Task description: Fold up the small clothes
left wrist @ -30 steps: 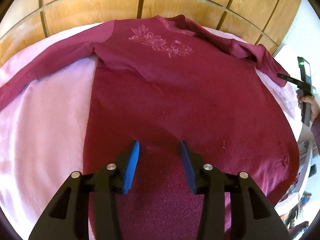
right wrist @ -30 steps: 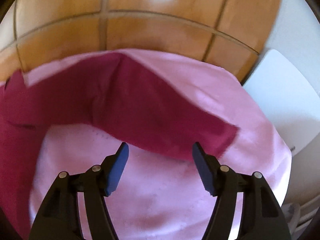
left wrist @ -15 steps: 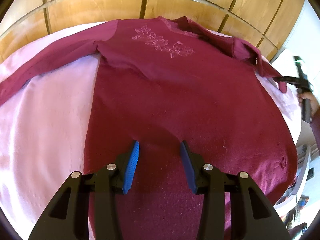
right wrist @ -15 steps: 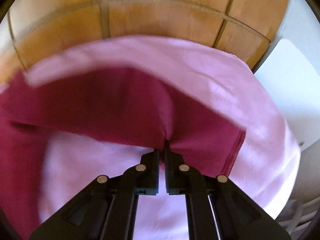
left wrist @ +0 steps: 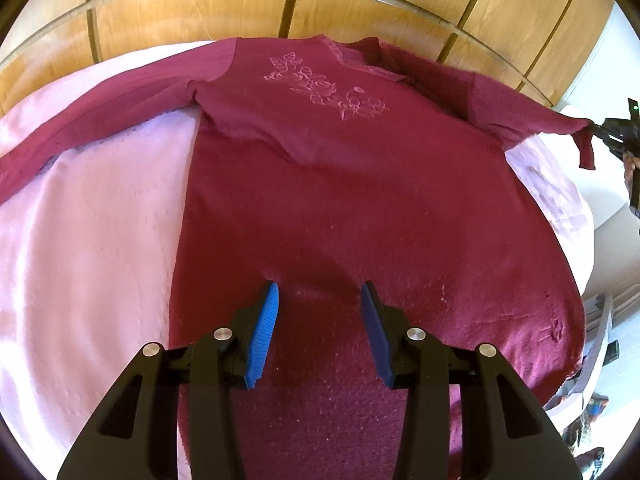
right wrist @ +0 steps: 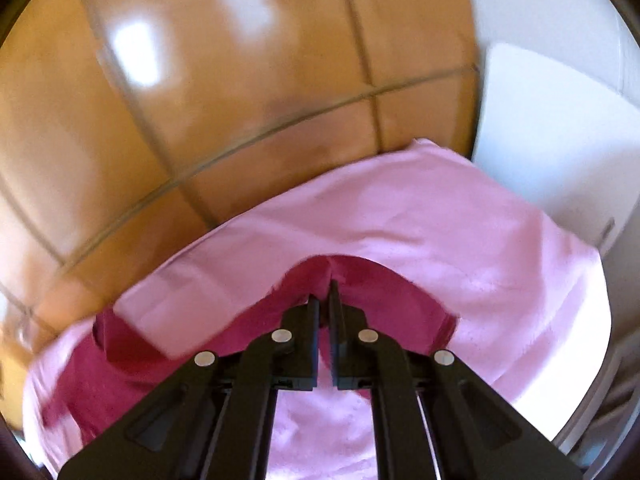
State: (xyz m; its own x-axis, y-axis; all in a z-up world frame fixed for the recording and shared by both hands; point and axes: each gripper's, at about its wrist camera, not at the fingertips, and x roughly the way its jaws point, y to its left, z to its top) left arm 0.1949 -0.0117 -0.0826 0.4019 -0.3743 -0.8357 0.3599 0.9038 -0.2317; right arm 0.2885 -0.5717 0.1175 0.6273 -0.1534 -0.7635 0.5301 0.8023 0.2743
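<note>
A dark red long-sleeved top [left wrist: 320, 184] with pink flower embroidery lies spread flat on a pink blanket [left wrist: 92, 240]. My left gripper [left wrist: 319, 300] is open and empty, low over the top's lower middle. My right gripper [right wrist: 325, 300] is shut on the top's right sleeve [right wrist: 384, 300] near the cuff and holds it lifted off the blanket. In the left wrist view the right gripper [left wrist: 608, 130] shows at the far right, with the sleeve [left wrist: 528, 112] stretched up to it. The left sleeve [left wrist: 100, 120] lies stretched out to the left.
A wooden panelled wall [left wrist: 280, 4] runs behind the blanket. A white surface [right wrist: 540, 128] stands past the blanket's right edge. Clutter [left wrist: 592, 432] sits low at the right beyond the blanket.
My right gripper closed on the right sleeve near its cuff, then lifted it off the blanket and pulled it outward. My left gripper stayed open over the top's lower part.
</note>
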